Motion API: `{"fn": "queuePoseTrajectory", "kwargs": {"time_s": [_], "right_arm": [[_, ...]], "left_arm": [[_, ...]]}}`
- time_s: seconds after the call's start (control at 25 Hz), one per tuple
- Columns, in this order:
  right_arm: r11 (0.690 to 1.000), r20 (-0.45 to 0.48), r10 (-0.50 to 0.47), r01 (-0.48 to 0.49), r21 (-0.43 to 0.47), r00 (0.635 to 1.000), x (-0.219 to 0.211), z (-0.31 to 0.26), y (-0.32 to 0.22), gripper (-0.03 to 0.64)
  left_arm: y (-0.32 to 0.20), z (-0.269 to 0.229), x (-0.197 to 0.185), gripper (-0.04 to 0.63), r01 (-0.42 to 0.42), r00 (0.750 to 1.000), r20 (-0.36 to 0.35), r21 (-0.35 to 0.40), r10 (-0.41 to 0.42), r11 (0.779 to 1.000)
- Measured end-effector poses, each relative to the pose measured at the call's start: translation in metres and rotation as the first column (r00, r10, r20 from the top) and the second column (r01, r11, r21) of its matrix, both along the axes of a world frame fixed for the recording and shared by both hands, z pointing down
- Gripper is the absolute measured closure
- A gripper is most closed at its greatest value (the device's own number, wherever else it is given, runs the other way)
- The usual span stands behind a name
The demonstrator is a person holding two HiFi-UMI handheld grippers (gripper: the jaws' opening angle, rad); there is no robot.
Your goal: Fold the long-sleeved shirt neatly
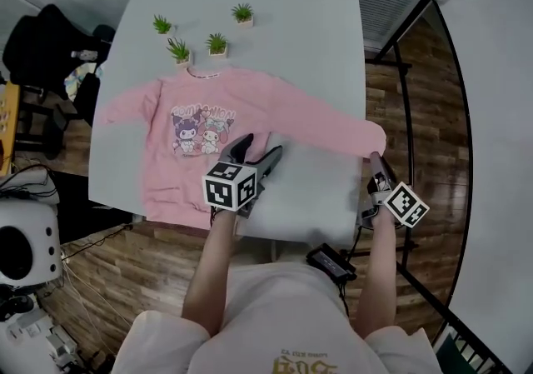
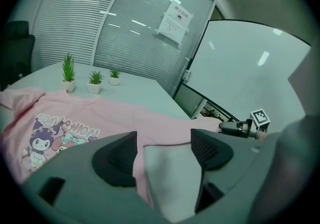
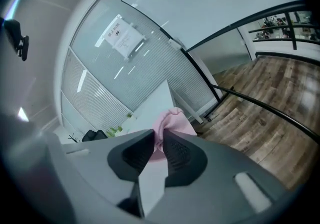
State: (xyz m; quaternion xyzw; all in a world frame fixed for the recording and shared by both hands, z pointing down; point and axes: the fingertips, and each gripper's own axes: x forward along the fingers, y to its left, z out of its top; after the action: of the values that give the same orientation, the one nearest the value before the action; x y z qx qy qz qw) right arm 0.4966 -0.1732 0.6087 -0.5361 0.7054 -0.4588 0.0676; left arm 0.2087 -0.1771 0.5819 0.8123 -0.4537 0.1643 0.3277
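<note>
Pink long-sleeved shirt point(image 1: 225, 114): flat, print up, sleeves spread on the grey tabletop point(image 1: 316, 22). Right tool point(image 1: 375, 160): jaws narrow, clamped on the sleeve cuff point(image 3: 172, 118) at the tabletop's right edge. Left tool point(image 1: 258, 147): jaws wide, gripping nothing, over the shirt's near side. Four potted plants point(image 1: 216, 43) beyond the collar.

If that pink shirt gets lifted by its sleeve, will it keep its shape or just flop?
Probably flop: the cuff bunches into folds where the right gripper pinches it. The pink shirt lies limp on the table, so its body would likely drag behind. It looks like soft cloth, so it is probably light.
</note>
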Motion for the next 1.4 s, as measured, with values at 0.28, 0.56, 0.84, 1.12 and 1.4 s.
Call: {"fn": "queuePoseTrajectory", "kwargs": {"time_s": [0.28,0.56,0.84,1.12,1.4], "right_arm": [[0.998,-0.044,0.004,-0.001,0.069,0.999,-0.019,-0.032,-0.008,0.549],[0.993,-0.037,-0.041,0.045,0.107,0.998,-0.058,-0.048,-0.014,0.551],[0.982,-0.033,-0.112,0.116,0.151,0.993,-0.101,-0.069,-0.015,0.555],[0.975,-0.049,-0.145,0.151,0.164,0.988,-0.142,-0.079,-0.011,0.555],[0.977,-0.086,-0.119,0.132,0.167,0.989,-0.189,-0.093,-0.013,0.557]], "left_arm": [[0.003,-0.018,-0.026,0.236,0.02,0.998,0.062,0.016,-0.021,1.0],[0.012,-0.035,-0.071,0.233,0.079,0.993,0.088,0.04,-0.082,0.996],[0.016,-0.055,-0.111,0.232,0.108,0.985,0.123,0.087,-0.118,0.99],[0.005,-0.068,-0.148,0.23,0.094,0.983,0.148,0.118,-0.112,0.988],[-0.001,-0.061,-0.192,0.23,0.016,0.983,0.179,0.096,-0.033,0.995]]}}
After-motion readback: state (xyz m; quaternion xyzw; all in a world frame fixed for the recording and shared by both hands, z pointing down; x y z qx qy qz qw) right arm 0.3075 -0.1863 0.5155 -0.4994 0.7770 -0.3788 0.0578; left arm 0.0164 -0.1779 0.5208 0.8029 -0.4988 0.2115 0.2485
